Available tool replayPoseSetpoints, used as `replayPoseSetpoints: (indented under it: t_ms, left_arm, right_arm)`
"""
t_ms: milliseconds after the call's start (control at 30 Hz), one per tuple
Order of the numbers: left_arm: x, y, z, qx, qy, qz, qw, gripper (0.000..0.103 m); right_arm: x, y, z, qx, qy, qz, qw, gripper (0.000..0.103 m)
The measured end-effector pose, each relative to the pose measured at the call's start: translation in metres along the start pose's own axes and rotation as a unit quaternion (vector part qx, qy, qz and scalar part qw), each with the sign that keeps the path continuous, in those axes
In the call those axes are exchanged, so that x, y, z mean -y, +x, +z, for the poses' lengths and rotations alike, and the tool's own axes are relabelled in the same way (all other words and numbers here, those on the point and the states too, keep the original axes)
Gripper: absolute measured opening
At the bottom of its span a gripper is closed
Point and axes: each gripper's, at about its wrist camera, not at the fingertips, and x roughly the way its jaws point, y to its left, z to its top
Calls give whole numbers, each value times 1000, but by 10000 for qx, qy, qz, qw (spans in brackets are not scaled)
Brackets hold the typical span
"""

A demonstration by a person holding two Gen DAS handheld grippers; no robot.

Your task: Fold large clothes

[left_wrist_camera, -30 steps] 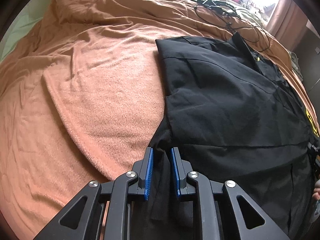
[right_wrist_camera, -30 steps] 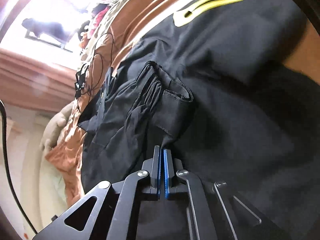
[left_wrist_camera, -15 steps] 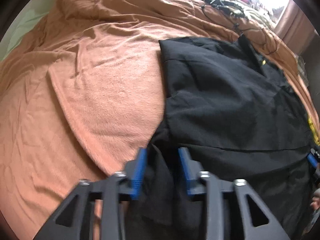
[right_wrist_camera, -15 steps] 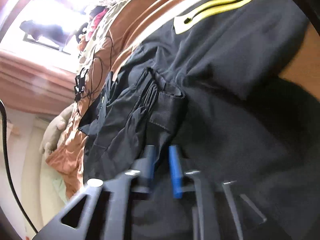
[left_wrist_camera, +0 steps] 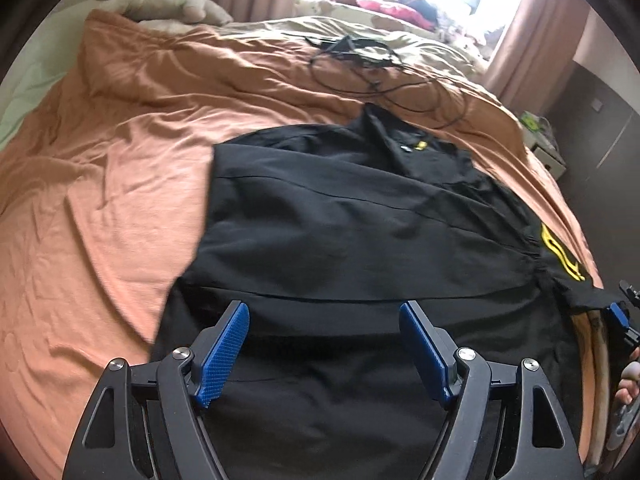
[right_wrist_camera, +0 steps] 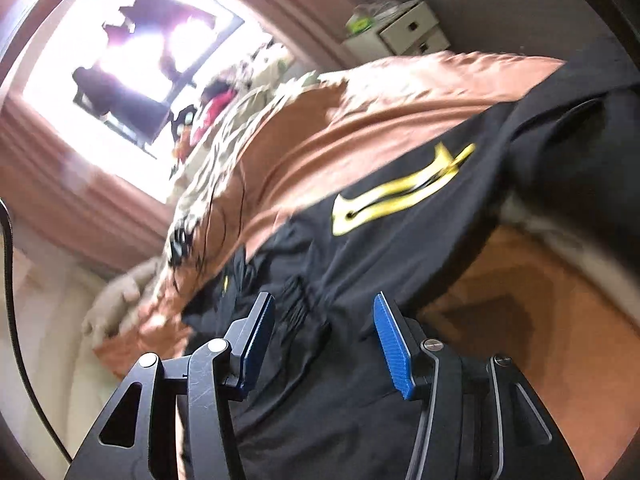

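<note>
The black jacket (left_wrist_camera: 340, 240) lies spread on the orange blanket (left_wrist_camera: 120, 184) of the bed, toward the bed's right side and its near edge, and I judge the fold only partly made: its left flank has a straight, clean edge as if turned in over the body, and flat seams run across the panel, but the yellow-marked sleeve (right_wrist_camera: 400, 196) hangs loose off the right side, so that side and the crosswise folds are left to do. My left gripper (left_wrist_camera: 324, 344) hovers above the hem with its jaws opening wide and no cloth between the pads. My right gripper (right_wrist_camera: 324, 344) is over the bunched cloth near the sleeve, its jaws opening too; the black fabric shows in the gap but the pads do not press on it. The jacket's long axis runs away from me, collar (left_wrist_camera: 384, 136) at the far end toward the tangle of black cables (left_wrist_camera: 368, 64) and the window, hem nearest me, slanted a little rightward as seen by my left camera.
</note>
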Motion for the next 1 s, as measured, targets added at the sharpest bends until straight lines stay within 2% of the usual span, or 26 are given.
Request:
replayPoseSetpoints:
  t_ms: [100,300,500,567,633,667,800,1000]
  left_arm:
    - [20,-1,-3,-4,-48,-179,9998,79]
    - [57,4,-13,-86,-141,-447,9989,79]
    - [83,13,-27,-111,-240,-629,9977,79]
    - [84,18,-32,-108,-320,-649,9973,79]
    - [82,26,-38,-164,-447,-664,9967,79]
    - [81,29,-41,-172,-463,-647,9967,79]
    - [71,38,-44,-205,-597,-544,9965,79]
    - [57,42,-50,-253,-747,-590,9951,79]
  right_arm:
    - [21,-10,13,220,296,58,9993,52]
    - [48,-1,17,69,721,-71,9973,52]
    - [55,20,23,127,712,-60,9974,52]
    - [57,26,27,258,693,-74,9972,46]
    - [57,31,31,362,643,-83,9972,13]
    - [57,31,31,426,615,-93,9972,7]
    - [41,26,25,728,308,-104,9968,5]
    - [-4,24,10,758,-278,418,9959,5]
